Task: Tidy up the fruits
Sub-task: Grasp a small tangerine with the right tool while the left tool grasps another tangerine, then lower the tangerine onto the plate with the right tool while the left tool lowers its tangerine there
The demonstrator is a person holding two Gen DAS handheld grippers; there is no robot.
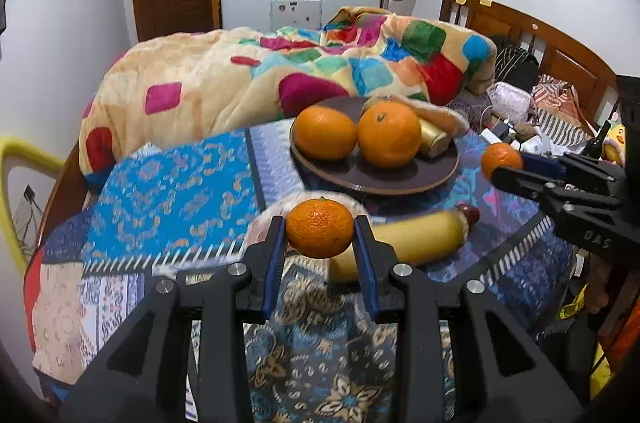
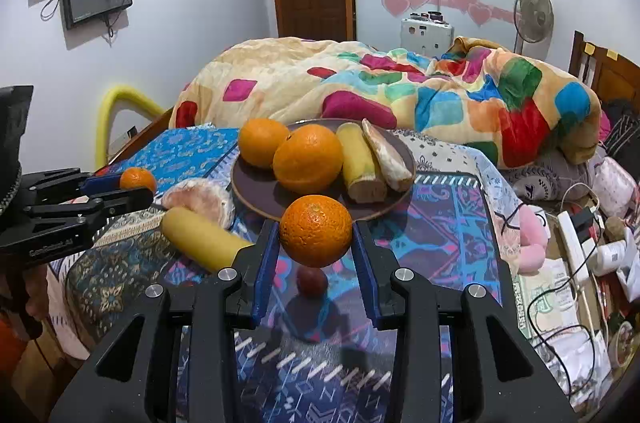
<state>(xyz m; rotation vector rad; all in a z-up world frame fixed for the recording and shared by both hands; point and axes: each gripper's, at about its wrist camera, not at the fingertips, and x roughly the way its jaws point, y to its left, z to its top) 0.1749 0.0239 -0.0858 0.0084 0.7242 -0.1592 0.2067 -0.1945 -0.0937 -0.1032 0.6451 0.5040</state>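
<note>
My left gripper point(image 1: 320, 233) is shut on a small orange point(image 1: 319, 231) held above the patterned cloth; it also shows in the right wrist view point(image 2: 138, 180). My right gripper point(image 2: 316, 237) is shut on another orange point(image 2: 316, 230), just in front of the brown plate point(image 2: 260, 197); this orange shows at the right of the left wrist view point(image 1: 500, 159). The plate point(image 1: 360, 179) holds two oranges point(image 2: 308, 159), a yellow banana-like piece point(image 2: 360, 163) and a pale piece beside it.
On the cloth lie a yellow banana-like fruit point(image 2: 200, 239), a pale round fruit point(image 2: 200, 201) and a small red fruit point(image 2: 312, 281). A bunched colourful blanket point(image 2: 400, 83) lies behind the plate. Cables and clutter point(image 2: 580, 255) fill the right side.
</note>
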